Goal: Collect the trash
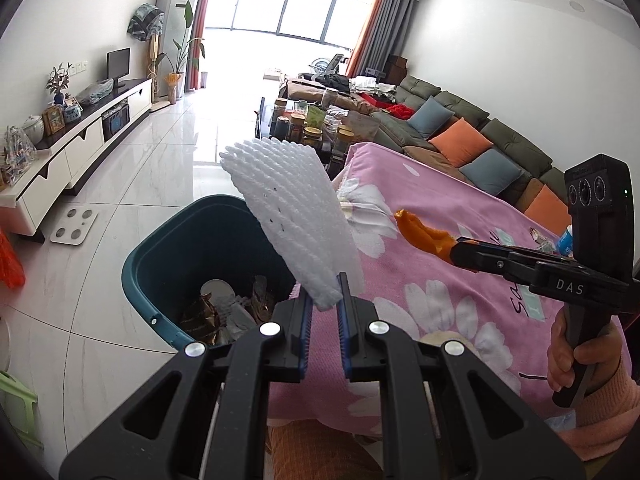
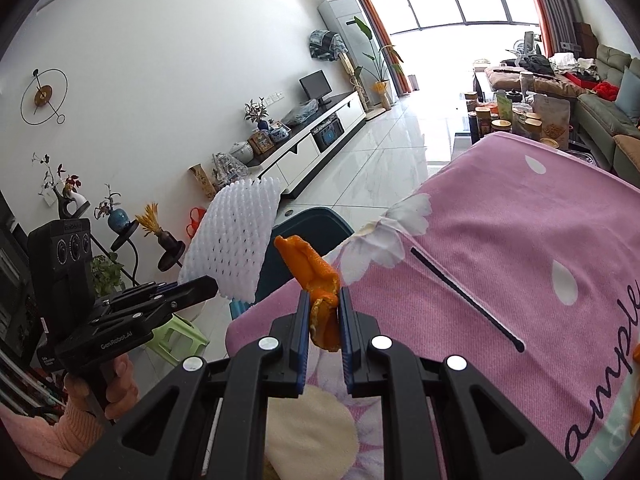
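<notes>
My left gripper (image 1: 325, 304) is shut on the lower edge of a white foam fruit net (image 1: 292, 216), which stands up over the near rim of a teal trash bin (image 1: 144, 272). Wrappers and paper lie inside the bin. My right gripper (image 2: 324, 312) is shut on a piece of orange peel (image 2: 312, 268) above the pink flowered cloth (image 2: 500, 248) on the table. In the left wrist view the right gripper (image 1: 454, 250) enters from the right with the orange peel (image 1: 424, 236). The right wrist view has the left gripper (image 2: 214, 284) with the foam net (image 2: 236, 236) at left.
A white scale (image 1: 74, 226) lies on the tiled floor beyond the bin. A green stool (image 2: 180, 336) stands beside the table. A white TV cabinet (image 1: 80, 144) lines the left wall, and a table of jars (image 1: 316, 128) and a sofa (image 1: 460, 136) lie ahead. A black strap (image 2: 468, 300) lies on the cloth.
</notes>
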Demonstrator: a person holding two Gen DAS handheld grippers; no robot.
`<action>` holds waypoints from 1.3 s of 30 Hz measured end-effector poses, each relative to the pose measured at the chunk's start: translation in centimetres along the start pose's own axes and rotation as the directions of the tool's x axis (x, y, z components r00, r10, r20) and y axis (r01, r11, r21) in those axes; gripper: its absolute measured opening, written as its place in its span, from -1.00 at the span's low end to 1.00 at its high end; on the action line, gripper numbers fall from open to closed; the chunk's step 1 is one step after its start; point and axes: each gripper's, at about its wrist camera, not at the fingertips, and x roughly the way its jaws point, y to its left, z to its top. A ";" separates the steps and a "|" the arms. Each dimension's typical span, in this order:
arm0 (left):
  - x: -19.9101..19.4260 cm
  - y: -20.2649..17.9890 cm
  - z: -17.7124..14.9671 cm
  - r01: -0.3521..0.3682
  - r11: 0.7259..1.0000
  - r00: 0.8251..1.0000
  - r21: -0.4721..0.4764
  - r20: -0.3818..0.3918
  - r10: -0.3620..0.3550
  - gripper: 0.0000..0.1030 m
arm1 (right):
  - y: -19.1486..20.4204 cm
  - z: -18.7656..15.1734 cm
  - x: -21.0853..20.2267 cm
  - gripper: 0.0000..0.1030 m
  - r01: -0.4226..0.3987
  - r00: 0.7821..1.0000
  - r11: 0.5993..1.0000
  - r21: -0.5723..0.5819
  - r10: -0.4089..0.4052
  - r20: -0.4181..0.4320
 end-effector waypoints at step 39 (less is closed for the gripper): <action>4.5 5.6 -0.1 -0.115 0.991 0.990 -0.075 -0.093 0.108 -0.76 | 3.7 3.9 9.2 -0.76 -0.006 0.991 0.997 -0.075 -0.004 -0.133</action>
